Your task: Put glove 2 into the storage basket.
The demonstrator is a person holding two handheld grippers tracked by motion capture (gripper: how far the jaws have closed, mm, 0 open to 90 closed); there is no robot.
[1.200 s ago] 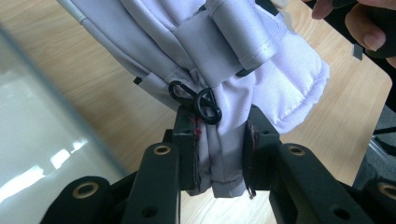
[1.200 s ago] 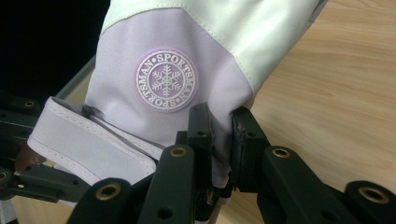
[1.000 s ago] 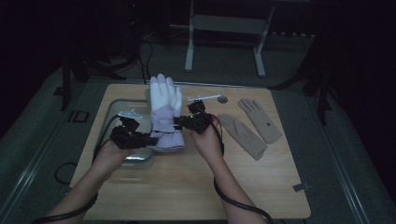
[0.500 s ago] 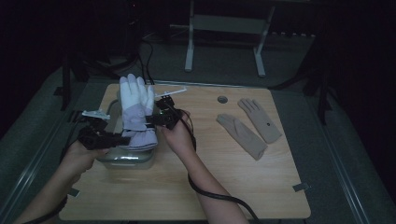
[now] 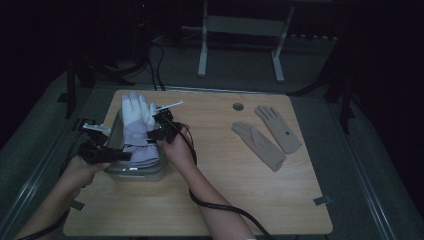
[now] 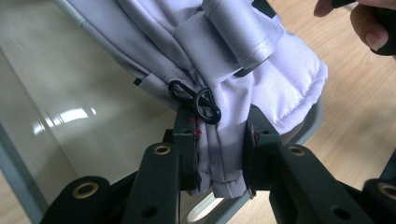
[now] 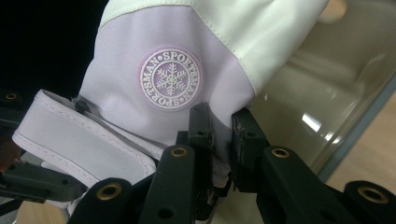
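Lilac-and-white ski glove (image 5: 136,131) held over a clear plastic container (image 5: 150,172) at the left of the wooden table (image 5: 220,195). Left gripper (image 6: 218,154): jaws clamped on the gathered cuff, beside a black clip (image 6: 198,100). Right gripper (image 7: 219,140): jaws clamped on the glove's edge below its snowflake badge (image 7: 171,78). Two tan gloves (image 5: 270,137) lie flat, well apart to the right.

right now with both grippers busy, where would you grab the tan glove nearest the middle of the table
Take the tan glove at its wide cuff end, which points toward the person's side, coming straight down from above. It lies flat and limp on the table, so a top pinch on the cuff edge probably bites best. The other glove beside it leaves the cuff free.
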